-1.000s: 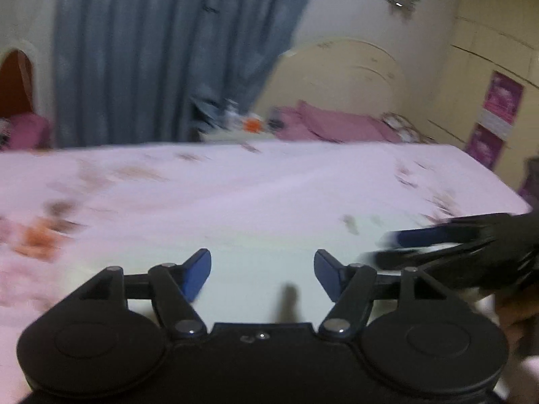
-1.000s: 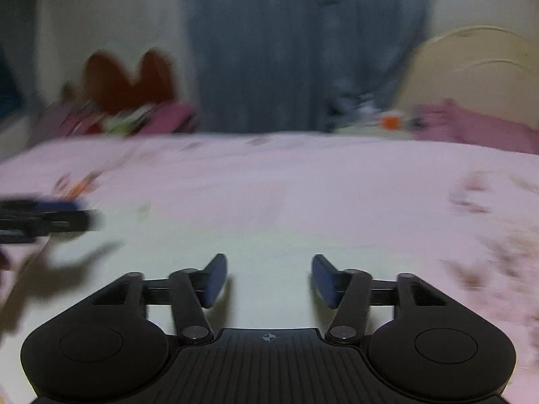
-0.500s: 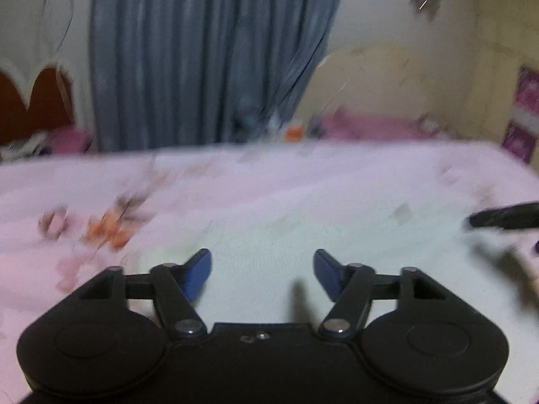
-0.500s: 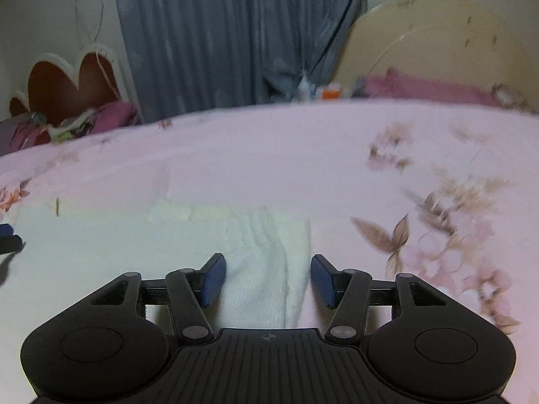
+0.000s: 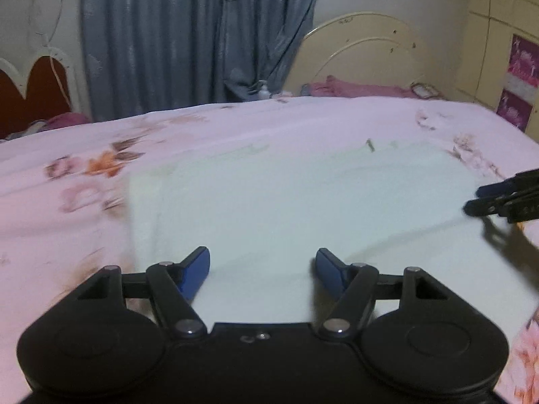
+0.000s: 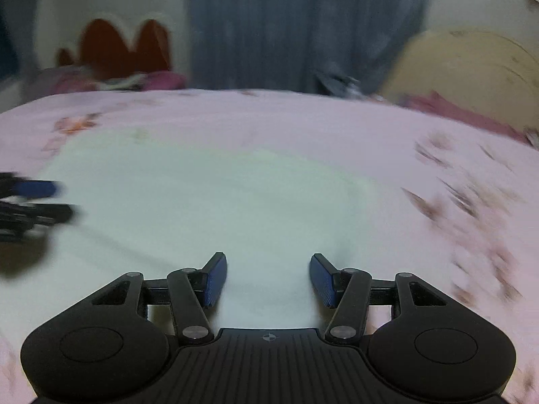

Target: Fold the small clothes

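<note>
The white garment [image 5: 296, 202] is spread flat on the bed [image 5: 235, 128], lying across the middle of the near part of the pink, flower-printed sheet. It appears as a pale, soft, matte cloth with a roughly rectangular outline; its long axis runs from side to side across both views. Its left edge is seen as a straight, slightly thick fold line, and a shallow crease crosses the cloth near the right side. Finer texture cannot be told because of blur.

The left gripper [image 5: 262, 267] is held low over the near edge of the garment, its blue-padded fingers [image 5: 195, 269] set wide apart; the jaws have just been closing a little, with cloth seen below the gap but not pinched. The right gripper [image 6: 267, 277] is likewise held over the garment's near edge towards its right side, jaws moderately wide, nothing gripped between the ribbed blue pads [image 6: 321, 279].

Behind the bed a grey-blue pleated curtain [image 5: 188, 33] and a cream arched headboard [image 5: 363, 54] are seen.
</note>
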The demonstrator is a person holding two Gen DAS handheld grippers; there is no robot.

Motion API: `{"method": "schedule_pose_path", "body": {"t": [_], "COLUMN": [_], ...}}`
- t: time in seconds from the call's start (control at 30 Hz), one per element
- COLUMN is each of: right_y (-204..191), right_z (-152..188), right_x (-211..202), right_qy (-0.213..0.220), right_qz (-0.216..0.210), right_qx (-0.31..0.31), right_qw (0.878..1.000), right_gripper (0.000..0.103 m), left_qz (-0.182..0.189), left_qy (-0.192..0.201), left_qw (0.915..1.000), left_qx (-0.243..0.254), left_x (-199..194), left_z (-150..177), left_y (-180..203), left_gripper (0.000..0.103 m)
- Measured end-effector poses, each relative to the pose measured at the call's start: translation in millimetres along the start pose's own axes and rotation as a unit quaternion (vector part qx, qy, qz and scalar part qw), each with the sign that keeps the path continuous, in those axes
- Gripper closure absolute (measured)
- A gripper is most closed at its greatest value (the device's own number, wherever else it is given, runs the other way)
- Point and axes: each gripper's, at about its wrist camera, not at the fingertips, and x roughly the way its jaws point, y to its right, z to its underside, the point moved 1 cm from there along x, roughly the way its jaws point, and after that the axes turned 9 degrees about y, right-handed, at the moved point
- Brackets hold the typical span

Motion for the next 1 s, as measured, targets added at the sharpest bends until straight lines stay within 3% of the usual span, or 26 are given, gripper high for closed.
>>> {"method": "schedule_pose_path", "body": {"t": [0.1, 0.17, 0.27, 0.33, 0.47, 0.6, 0.67, 0.7, 0.77, 0.87, 1.0], "right_y": [-18, -35, -69, -80, -66, -98, -114, -119, -119, -108, -58], "right_z": [-6, -9, 7, 25, 25, 25, 30, 35, 41, 38, 49], "right_x": [-21, -31, -37, -33, -51, -71, -70, -68, -66, -73, -95], "right_qy": [0.014, 0.027, 0.003, -0.014, -0.006, 0.007, -0.003, -0.011, -0.012, -0.013, -0.016], "right_qz": [0.005, -0.025, -0.068, -0.050, -0.017, -0.081, -0.097, -0.096, -0.089, -0.071, 0.001], "right_qx": [-0.029, -0.018, -0.039, -0.063, -0.028, -0.038, -0.039, -0.037, -0.032, -0.028, 0.002], "right_qw": [0.999, 0.999, 0.997, 0.997, 0.999, 0.996, 0.995, 0.995, 0.995, 0.997, 1.000], "right_gripper": [0.051, 0.052, 0.058, 0.059, 0.059, 0.062, 0.068, 0.082, 0.082, 0.082, 0.082], "left_qz": [0.003, 0.022, 0.040, 0.026, 0.003, 0.028, 0.033, 0.035, 0.037, 0.011, -0.033], "left_qy": [0.019, 0.025, 0.006, -0.014, -0.007, 0.007, -0.002, -0.007, -0.013, -0.011, -0.006], "left_qw": [0.9998, 0.9993, 0.9991, 0.9996, 0.9995, 0.9988, 0.9987, 0.9982, 0.9973, 0.9986, 0.9974], "left_qx": [-0.001, -0.019, -0.015, -0.005, -0.030, -0.041, -0.040, -0.049, -0.062, -0.050, -0.064], "left_x": [-20, -30, -33, -30, -49, -62, -61, -61, -60, -68, -88], "left_z": [-10, -7, 10, 23, 25, 22, 26, 30, 41, 49, 58], "left_y": [16, 32, 57, 61, 47, 72, 85, 83, 81, 67, 34], "left_gripper": [0.036, 0.036, 0.037, 0.038, 0.041, 0.041, 0.048, 0.046, 0.046, 0.046, 0.048]}}
